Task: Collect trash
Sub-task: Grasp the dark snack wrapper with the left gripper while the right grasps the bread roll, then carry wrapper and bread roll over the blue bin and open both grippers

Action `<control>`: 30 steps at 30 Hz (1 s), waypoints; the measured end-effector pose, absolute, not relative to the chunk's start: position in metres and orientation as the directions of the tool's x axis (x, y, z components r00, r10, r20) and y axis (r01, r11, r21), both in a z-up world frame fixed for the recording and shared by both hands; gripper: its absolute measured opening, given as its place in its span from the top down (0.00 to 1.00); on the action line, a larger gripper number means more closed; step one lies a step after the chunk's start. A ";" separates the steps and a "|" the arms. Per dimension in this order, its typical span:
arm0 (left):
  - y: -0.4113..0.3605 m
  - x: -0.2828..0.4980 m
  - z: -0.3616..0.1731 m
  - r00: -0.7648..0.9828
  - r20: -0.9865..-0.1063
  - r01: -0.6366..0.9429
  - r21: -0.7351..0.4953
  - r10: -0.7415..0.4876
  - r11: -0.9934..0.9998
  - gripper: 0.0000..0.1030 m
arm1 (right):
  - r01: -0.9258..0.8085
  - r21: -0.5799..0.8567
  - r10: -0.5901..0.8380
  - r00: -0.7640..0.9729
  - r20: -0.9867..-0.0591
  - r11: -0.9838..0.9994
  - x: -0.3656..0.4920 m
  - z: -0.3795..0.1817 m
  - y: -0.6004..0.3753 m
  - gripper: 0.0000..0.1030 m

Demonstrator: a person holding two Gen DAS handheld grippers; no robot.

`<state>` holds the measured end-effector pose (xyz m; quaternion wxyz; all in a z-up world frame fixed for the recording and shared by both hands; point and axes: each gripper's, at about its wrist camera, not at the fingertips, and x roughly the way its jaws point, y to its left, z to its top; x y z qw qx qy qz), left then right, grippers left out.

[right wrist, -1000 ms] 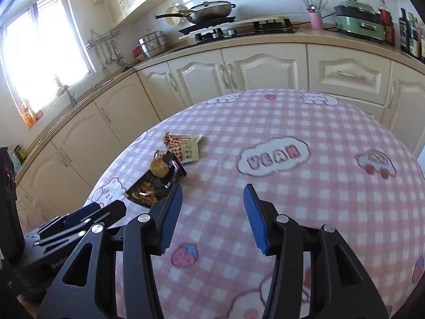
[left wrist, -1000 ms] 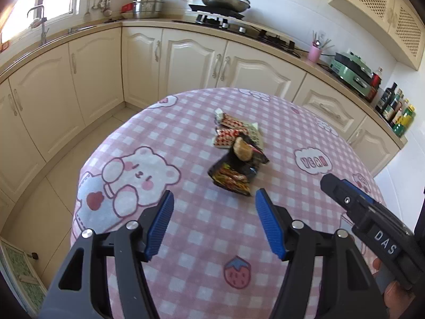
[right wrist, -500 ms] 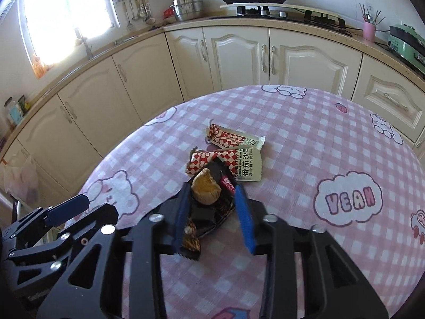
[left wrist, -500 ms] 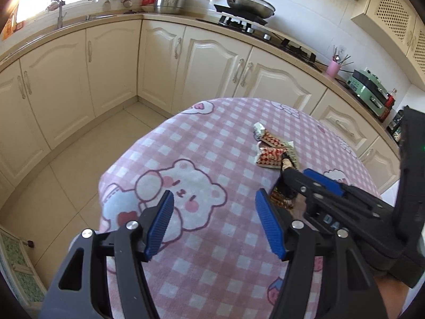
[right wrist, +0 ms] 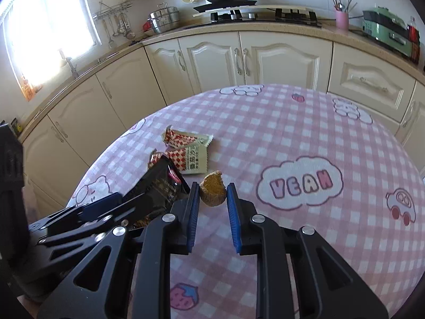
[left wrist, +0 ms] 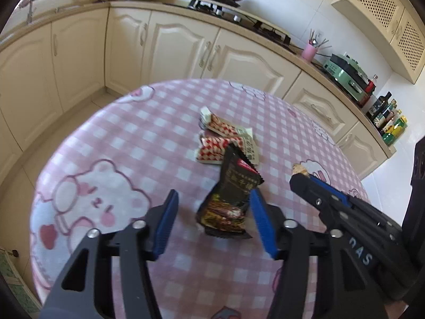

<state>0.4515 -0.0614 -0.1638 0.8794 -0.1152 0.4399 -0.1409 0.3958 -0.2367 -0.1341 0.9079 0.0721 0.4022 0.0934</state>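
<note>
Pinching a half-eaten brown pastry [right wrist: 213,188] between its blue pads, the right gripper [right wrist: 212,195] stands nearly shut, just right of the black snack wrapper [left wrist: 230,196]. Closing at half width, the left gripper [left wrist: 212,207] straddles that wrapper's near end; its right pad [left wrist: 261,223] looks to touch the edge, the left pad stands clear. The wrapper's long axis runs away from the grippers toward two red-checked wrappers [left wrist: 220,143] just beyond it on the pink checked tablecloth [left wrist: 132,143].

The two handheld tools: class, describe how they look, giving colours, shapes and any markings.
The left tool and the right tool share one build: matte black angular frames with triangular cut-outs, silver round pivot bolts, and two flat ribbed blue finger pads each. In the left wrist view, the right tool's side carries white letters. No cables or sleeves show.
</note>
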 end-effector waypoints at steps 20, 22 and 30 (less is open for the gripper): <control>0.015 0.383 -0.119 0.694 -0.657 0.088 -0.329 -0.295 0.940 0.96 | -0.240 0.231 0.333 0.663 -0.670 0.943 0.355 -0.102 -0.166 0.81; 0.034 0.371 -0.115 0.707 -0.652 0.061 -0.328 -0.273 0.943 0.96 | -0.268 0.228 0.351 0.657 -0.667 0.936 0.349 -0.099 -0.147 0.81; 0.115 0.324 -0.114 0.735 -0.653 -0.054 -0.324 -0.182 0.945 0.96 | -0.392 0.224 0.432 0.599 -0.674 0.892 0.323 -0.100 -0.063 0.81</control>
